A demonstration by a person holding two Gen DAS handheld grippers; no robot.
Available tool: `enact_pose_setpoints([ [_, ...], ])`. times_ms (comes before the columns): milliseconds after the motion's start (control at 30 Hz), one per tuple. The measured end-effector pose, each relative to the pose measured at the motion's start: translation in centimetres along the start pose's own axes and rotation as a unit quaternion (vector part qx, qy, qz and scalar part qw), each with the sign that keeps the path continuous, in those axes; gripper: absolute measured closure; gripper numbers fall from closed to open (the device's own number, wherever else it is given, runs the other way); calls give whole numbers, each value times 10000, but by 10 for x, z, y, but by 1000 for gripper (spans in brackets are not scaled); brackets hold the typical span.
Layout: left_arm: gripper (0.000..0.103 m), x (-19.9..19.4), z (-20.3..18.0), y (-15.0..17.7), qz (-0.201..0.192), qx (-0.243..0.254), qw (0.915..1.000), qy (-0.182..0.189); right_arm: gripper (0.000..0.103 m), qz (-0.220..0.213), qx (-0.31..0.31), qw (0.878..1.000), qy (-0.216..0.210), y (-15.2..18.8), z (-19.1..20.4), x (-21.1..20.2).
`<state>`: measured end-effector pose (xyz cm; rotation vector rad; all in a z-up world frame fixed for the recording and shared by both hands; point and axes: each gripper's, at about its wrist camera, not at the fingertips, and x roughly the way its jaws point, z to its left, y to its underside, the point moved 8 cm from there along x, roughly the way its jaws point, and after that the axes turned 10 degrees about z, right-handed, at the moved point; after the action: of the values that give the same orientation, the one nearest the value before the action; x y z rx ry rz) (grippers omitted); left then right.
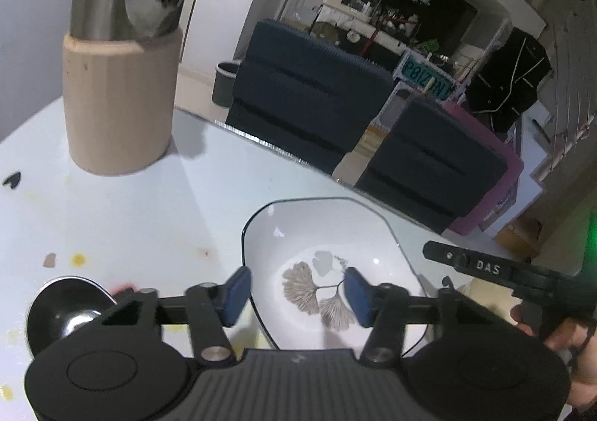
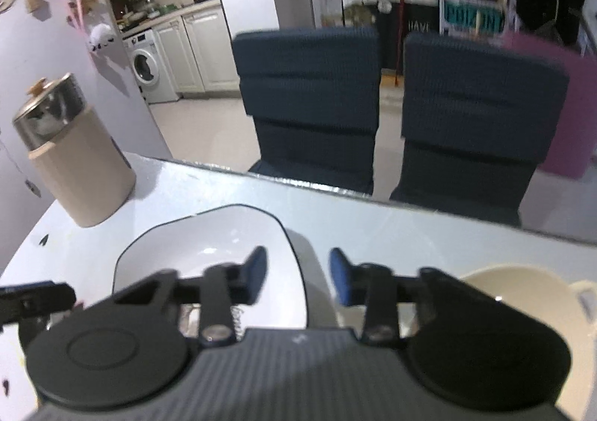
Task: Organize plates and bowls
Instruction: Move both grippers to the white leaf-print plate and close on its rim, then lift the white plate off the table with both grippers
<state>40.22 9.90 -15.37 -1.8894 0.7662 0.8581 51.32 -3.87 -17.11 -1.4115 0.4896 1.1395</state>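
beige canister (image 1: 115, 100), metal ladle (image 1: 67, 309), cream bowl (image 2: 522, 294)

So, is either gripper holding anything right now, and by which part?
Nothing is held: the left gripper and right gripper each straddle the rim of the white bowl, unclamped.

on table (image 2: 410, 231): bowl (image 2: 209, 245) at middle | canister (image 2: 82, 167) behind-left of bowl | second bowl (image 2: 522, 294) right of it | spoon (image 1: 63, 313) left | two chairs (image 2: 309, 100) behind far table edge
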Motion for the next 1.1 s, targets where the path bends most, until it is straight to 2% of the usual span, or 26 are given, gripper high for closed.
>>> enact_pose_setpoints([
  [33, 57, 4, 2, -1, 48, -34, 10000, 58, 73, 69, 11, 10000, -32, 1, 1, 6],
  [100, 65, 12, 5, -1, 129, -107, 9998, 125, 73, 224, 8, 9997, -74, 2, 3, 15],
  [267, 66, 27, 12, -3, 243, -191, 9994, 149, 77, 572, -264, 9979, 152, 6, 8, 41],
  [333, 66, 32, 15, -3, 267, -224, 9993, 131, 92, 634, -191, 9975, 235, 6, 7, 46],
  [367, 66, 34, 17, -2, 290, -245, 9992, 130, 94, 646, -160, 9974, 279, 6, 5, 46],
  [433, 67, 38, 19, -2, 331, -276, 9988, 244, 95, 658, -161, 9975, 221, 6, 4, 44],
  [500, 76, 40, 20, -2, 350, -281, 9984, 341, 96, 681, -173, 9973, 207, 6, 4, 40],
  [633, 82, 46, 25, -3, 399, -174, 9987, 272, 97, 729, -71, 9971, 181, 14, 3, 36],
  [700, 91, 49, 25, -3, 456, -50, 9987, 243, 98, 791, 7, 9968, 130, 21, 4, 31],
  [767, 95, 52, 27, -6, 528, 14, 9983, 255, 98, 818, 15, 9966, 107, 29, 5, 29],
  [933, 98, 57, 34, -17, 620, 153, 9977, 228, 96, 952, 162, 9952, -130, 43, 10, 19],
  [1100, 97, 44, 46, -41, 515, -6, 9983, 257, 96, 953, 345, 9945, -258, 48, 11, 15],
])
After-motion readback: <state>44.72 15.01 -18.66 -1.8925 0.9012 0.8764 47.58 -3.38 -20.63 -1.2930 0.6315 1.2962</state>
